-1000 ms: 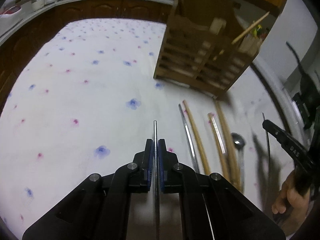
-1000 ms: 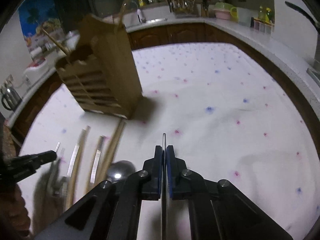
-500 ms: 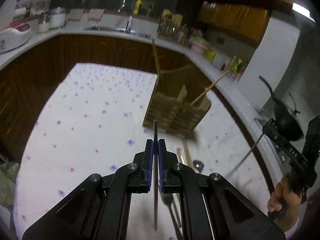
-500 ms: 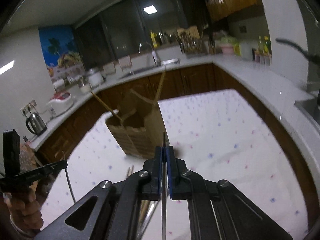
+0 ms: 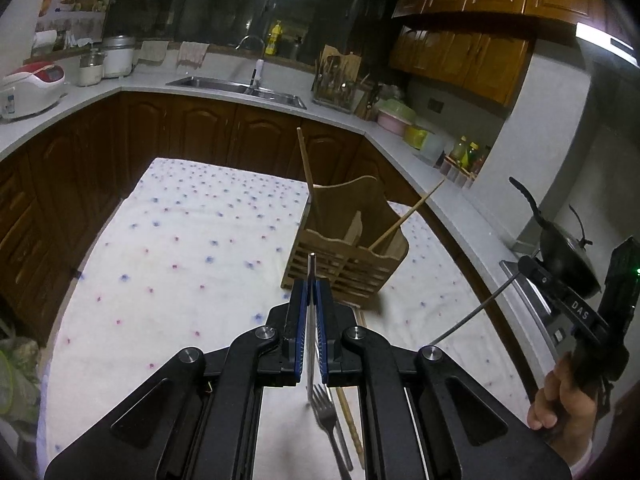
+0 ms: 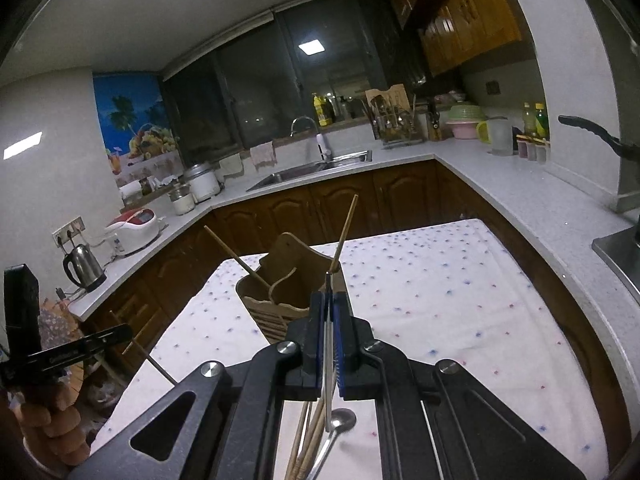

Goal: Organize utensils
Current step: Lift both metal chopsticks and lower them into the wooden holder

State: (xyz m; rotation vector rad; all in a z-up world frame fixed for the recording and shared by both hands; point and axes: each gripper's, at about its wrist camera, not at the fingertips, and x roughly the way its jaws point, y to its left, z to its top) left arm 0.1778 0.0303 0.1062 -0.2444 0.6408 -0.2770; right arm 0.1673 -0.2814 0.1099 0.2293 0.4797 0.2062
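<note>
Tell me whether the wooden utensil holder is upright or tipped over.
Upright. The wooden utensil holder stands on its base on the dotted tablecloth, open top upward, with two chopsticks leaning out of it.

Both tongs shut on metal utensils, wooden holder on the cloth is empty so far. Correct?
Not empty: the wooden holder already has two chopsticks leaning in it, as the left wrist view shows. Left tongs and right tongs are shut on metal utensils.
</note>
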